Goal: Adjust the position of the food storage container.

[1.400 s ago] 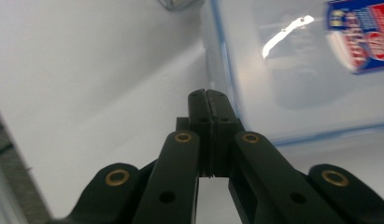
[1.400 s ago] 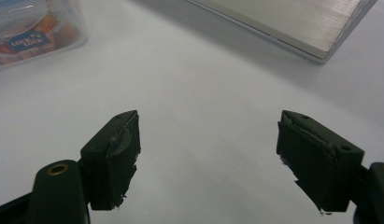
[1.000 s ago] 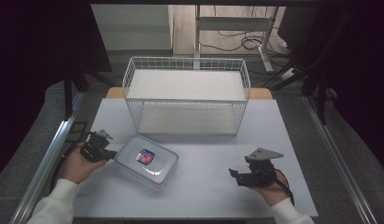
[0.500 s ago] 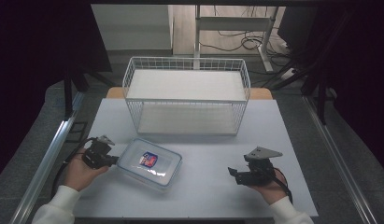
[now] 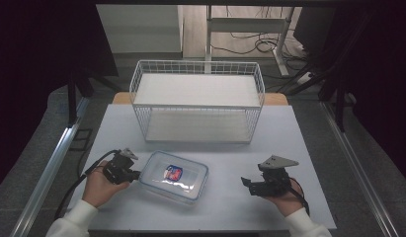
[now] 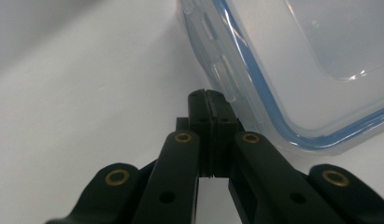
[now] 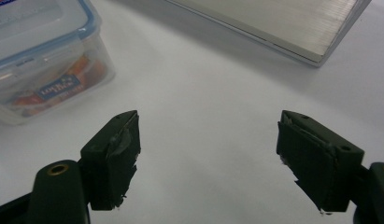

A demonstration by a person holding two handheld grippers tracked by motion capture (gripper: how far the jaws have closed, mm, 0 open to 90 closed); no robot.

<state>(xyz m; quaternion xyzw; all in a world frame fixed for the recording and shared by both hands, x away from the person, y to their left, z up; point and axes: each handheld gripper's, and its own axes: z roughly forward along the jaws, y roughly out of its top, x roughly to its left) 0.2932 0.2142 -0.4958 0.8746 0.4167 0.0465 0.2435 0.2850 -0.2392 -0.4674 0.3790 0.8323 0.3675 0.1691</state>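
A pale grey desk (image 5: 289,143) stands in a dark room, with a white wire basket (image 5: 198,106) at its far side. Near the front edge, left of centre, lies a clear plastic food box with a blue-sealed snap lid (image 5: 174,176), a small colourful packet inside. The left claw (image 5: 133,174) has its jaws pressed together with nothing between them, its tip right at the box's left edge by a lid latch (image 6: 217,70); whether it touches I cannot tell. The right claw (image 5: 246,182) rests well apart to the right, jaws wide apart and empty. The box looks light, stiff and smooth, likely to slide under a push; the rim or latch flaps seem the surest hold.
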